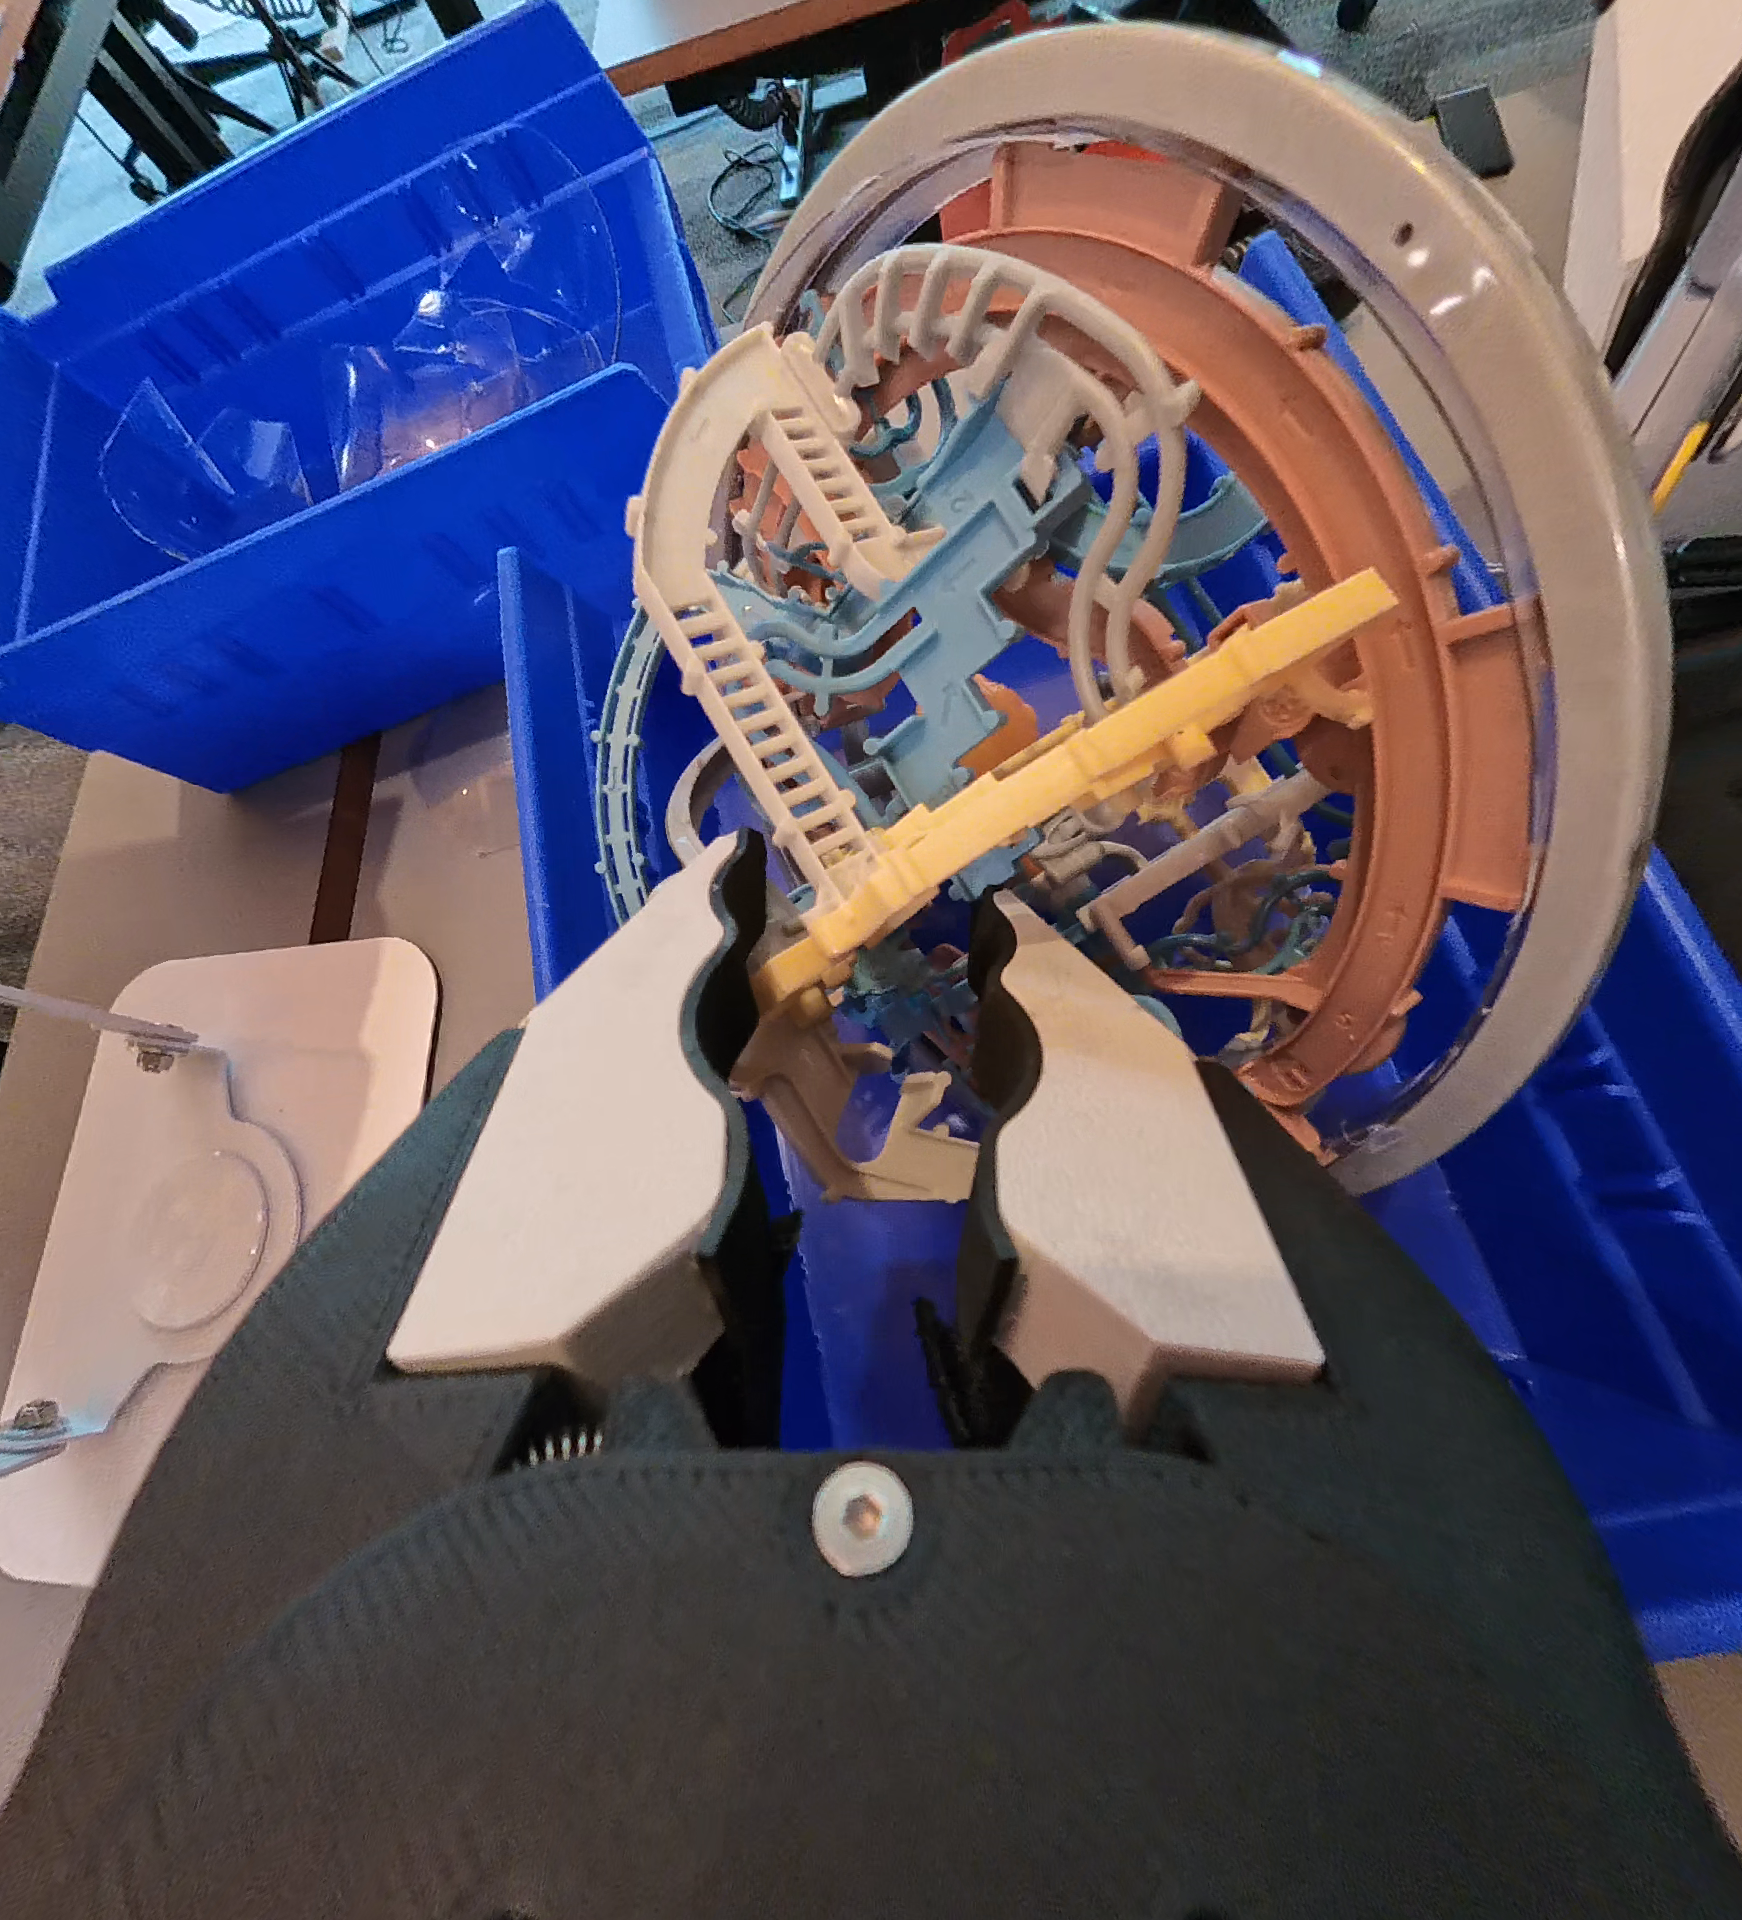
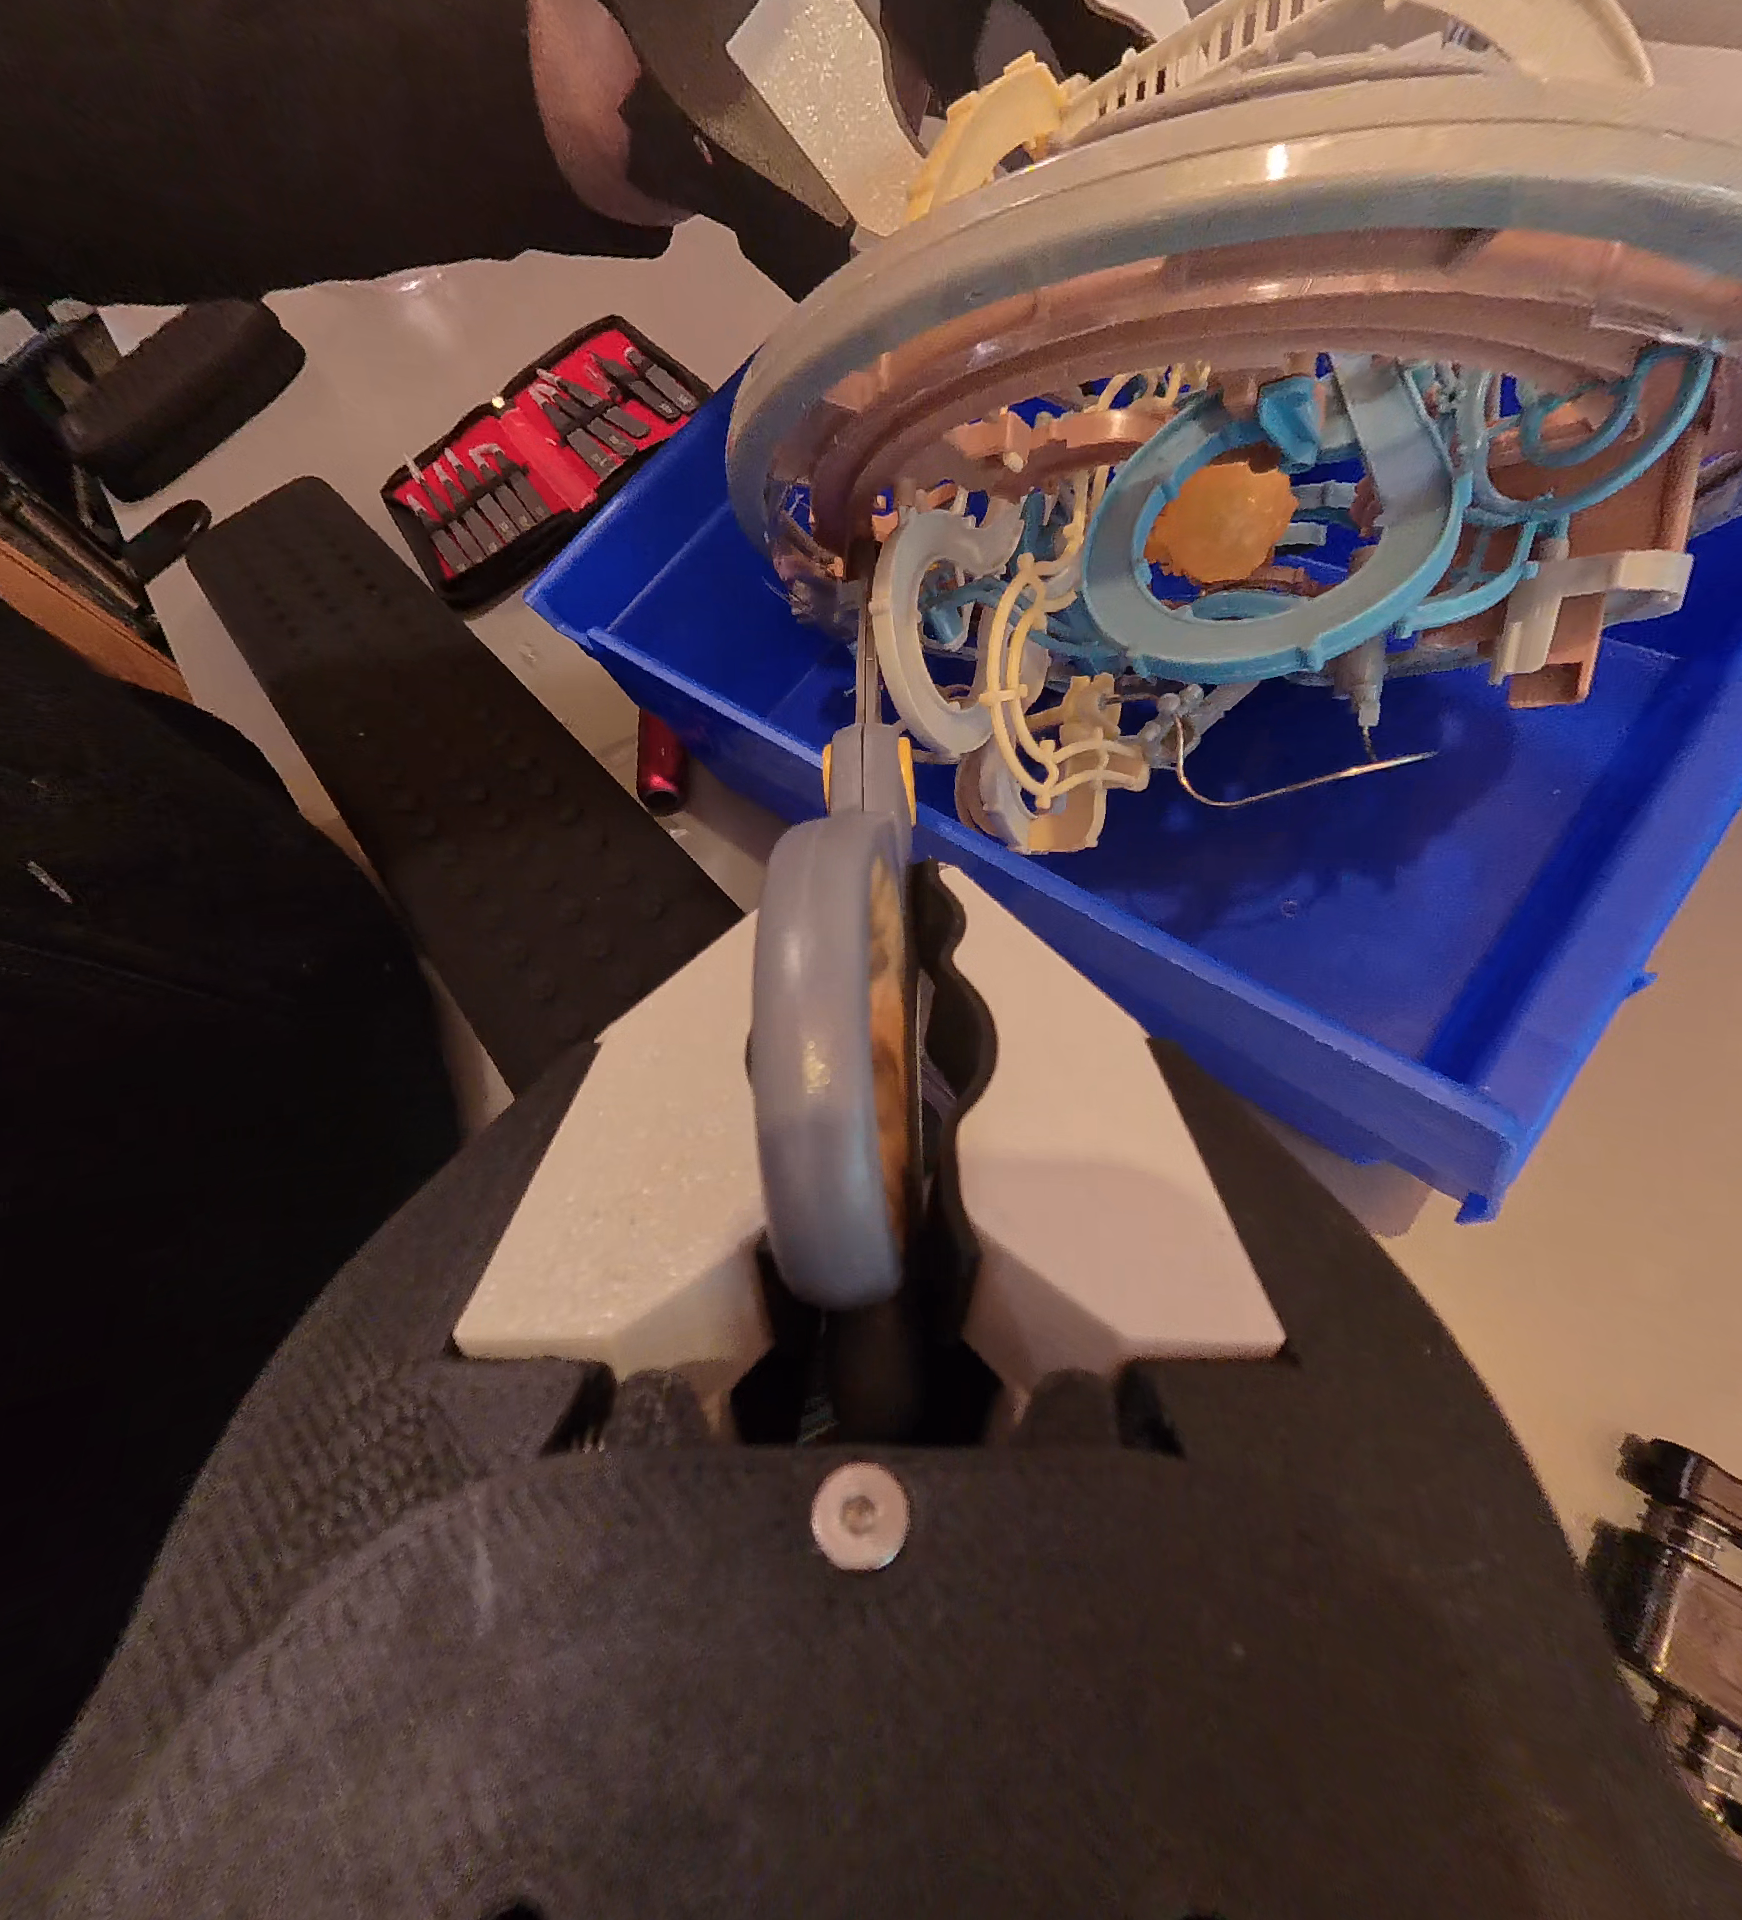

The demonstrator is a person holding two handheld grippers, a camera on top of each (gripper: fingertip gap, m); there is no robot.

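Roughly: the left gripper (image 1: 872,914) had its jaws narrowed on the inner tracks of a maze ball (image 1: 1532,582). The end of the yellow track (image 1: 1106,758) and a grey piece sat betw. the pads. Contact on the 3 o'clock pad wasn't clear, but nothing else seemed to carry the ball. The ball hung tilted over the near blue bin (image 1: 1573,1195), its grey ring toward 1–2 o'clock. The side facing the left wrist cam was bare, w/ no cover over the tracks.

The far blue bin (image 1: 223,644), at 10 o'clock, held clear shell pieces (image 1: 493,343). A white plate (image 1: 223,1143) w/ metal brackets lay at 8 o'clock on the table.

The right gripper (image 2: 846,914) was clamped tight on the grey handle loop of scissors (image 2: 815,1091). The blades ran up toward 12 o'clock and met the ball's lower half just under the ring. A clear cover looked to be on that side still, approx.; whether the blades were cutting or only touching, couldn't tell.

A thin wire (image 2: 1293,784) stuck out under the ball. A red tool kit (image 2: 545,457) lay open at 10–11 o'clock, beyond the bin.
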